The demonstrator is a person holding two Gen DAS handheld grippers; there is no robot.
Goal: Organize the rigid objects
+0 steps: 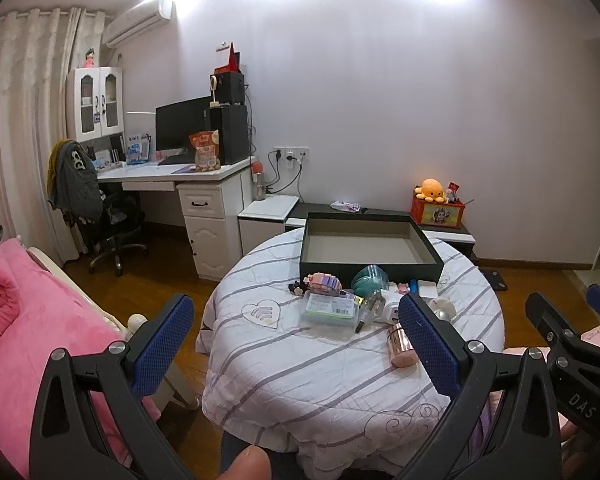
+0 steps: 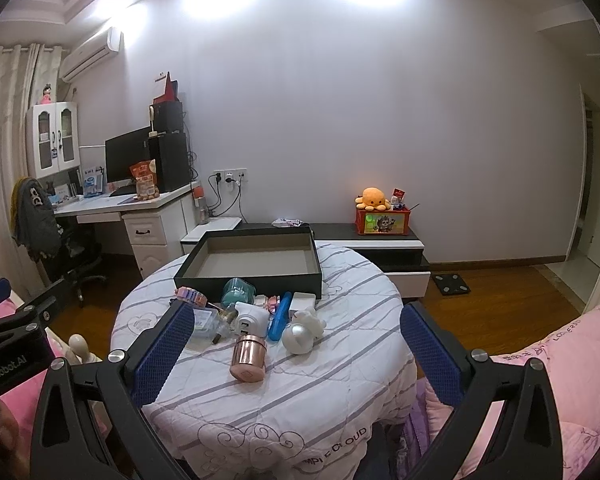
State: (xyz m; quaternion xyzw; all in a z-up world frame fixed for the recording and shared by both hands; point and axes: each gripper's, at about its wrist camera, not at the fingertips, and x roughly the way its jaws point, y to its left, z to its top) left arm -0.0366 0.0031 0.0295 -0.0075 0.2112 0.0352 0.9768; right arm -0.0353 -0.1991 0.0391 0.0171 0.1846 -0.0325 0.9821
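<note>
A round table point(image 2: 308, 396) under a striped white cloth holds an empty black box point(image 2: 256, 258) at its far side; the box also shows in the left wrist view point(image 1: 364, 240). In front of the box lies a cluster of small objects: a rose-gold canister point(image 2: 249, 356) lying on its side, a silver ball point(image 2: 298, 338), a blue tube point(image 2: 280, 318), a white camera point(image 2: 249, 318), a teal container point(image 2: 238, 292), a pink block toy point(image 1: 324, 282) and a clear case point(image 1: 332, 310). My left gripper point(image 1: 296, 344) and my right gripper point(image 2: 296, 352) are both open and empty, held short of the cluster.
A pink bed point(image 1: 28, 320) lies to the left and a pink quilt point(image 2: 560, 360) to the right. Behind the table stand a low black-and-white cabinet point(image 2: 380, 240) with a red box and orange plush, and a white desk point(image 1: 188, 176) with an office chair.
</note>
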